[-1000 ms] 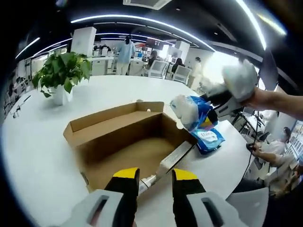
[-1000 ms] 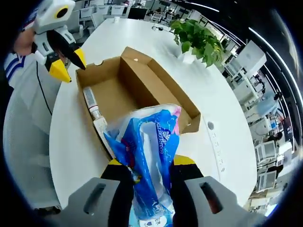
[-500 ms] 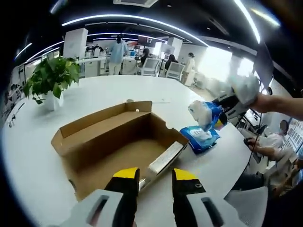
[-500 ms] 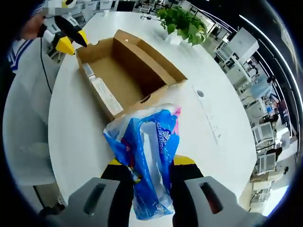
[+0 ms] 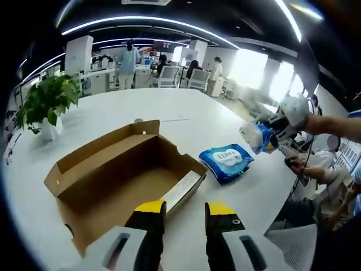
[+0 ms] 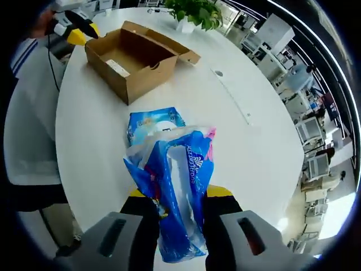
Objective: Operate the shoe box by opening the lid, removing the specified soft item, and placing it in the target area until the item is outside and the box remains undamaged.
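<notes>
An open brown cardboard shoe box point(image 5: 113, 175) point(image 6: 132, 53) rests on the round white table point(image 5: 192, 124) point(image 6: 225, 135), with a long white packet point(image 5: 179, 190) lying inside it. My right gripper point(image 6: 176, 200) point(image 5: 269, 132) is shut on a blue and white soft plastic pack point(image 6: 175, 186) point(image 5: 256, 136), held in the air away from the box. A second blue pack point(image 5: 227, 161) point(image 6: 151, 122) lies flat on the table beside the box. My left gripper point(image 5: 184, 212) point(image 6: 70, 31) hovers at the box's near edge with a gap between its yellow tips and nothing in it.
A potted green plant point(image 5: 45, 104) point(image 6: 194, 11) stands on the far side of the table. A person's sleeve and torso point(image 6: 31, 113) are at the table's edge. Office desks, chairs and people stand in the background.
My right gripper has carried the blue pack up and away from the box, well over the table. The left gripper view has drifted, with the box now more to its left.
</notes>
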A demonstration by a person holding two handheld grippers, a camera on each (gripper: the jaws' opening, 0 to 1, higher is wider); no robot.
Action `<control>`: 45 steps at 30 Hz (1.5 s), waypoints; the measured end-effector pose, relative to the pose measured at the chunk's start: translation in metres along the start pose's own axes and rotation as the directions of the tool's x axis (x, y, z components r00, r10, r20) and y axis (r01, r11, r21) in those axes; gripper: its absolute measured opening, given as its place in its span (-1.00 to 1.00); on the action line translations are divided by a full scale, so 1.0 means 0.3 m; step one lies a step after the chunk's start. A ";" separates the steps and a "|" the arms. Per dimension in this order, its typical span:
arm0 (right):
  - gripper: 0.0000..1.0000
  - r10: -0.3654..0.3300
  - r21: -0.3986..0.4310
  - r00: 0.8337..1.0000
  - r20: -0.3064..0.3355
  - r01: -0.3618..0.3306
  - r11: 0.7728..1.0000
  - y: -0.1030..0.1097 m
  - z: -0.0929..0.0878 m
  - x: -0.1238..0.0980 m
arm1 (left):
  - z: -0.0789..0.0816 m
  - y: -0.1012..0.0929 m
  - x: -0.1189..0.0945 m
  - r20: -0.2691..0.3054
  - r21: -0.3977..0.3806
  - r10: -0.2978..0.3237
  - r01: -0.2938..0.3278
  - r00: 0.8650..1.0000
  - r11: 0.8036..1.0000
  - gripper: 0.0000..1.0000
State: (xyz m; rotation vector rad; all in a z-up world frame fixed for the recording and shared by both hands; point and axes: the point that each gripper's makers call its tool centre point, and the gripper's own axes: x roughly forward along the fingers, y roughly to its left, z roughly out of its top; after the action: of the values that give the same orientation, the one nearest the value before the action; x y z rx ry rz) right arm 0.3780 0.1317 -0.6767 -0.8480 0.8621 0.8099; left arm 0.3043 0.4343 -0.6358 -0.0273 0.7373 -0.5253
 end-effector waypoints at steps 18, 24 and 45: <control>-0.48 -0.018 0.078 0.999 -0.037 0.020 0.997 -0.058 -0.230 -0.055 | 0.057 -0.141 0.094 -0.015 0.039 -0.045 0.046 0.999 0.998 -0.46; -0.48 -0.002 0.059 0.999 -0.042 0.004 0.998 -0.063 -0.239 -0.034 | 0.071 -0.150 0.099 -0.014 0.043 -0.035 0.035 0.999 0.998 -0.46; -0.45 0.084 -0.058 0.986 -0.142 -0.093 0.994 -0.080 -0.318 0.152 | 0.044 -0.029 0.032 -0.023 -0.028 0.075 -0.076 0.997 0.997 -0.46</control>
State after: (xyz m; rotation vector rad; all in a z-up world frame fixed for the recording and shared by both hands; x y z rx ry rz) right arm 0.3887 0.0497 -0.7467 -0.9369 1.0076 0.8675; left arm 0.3148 0.4201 -0.6304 -0.0208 0.7642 -0.4436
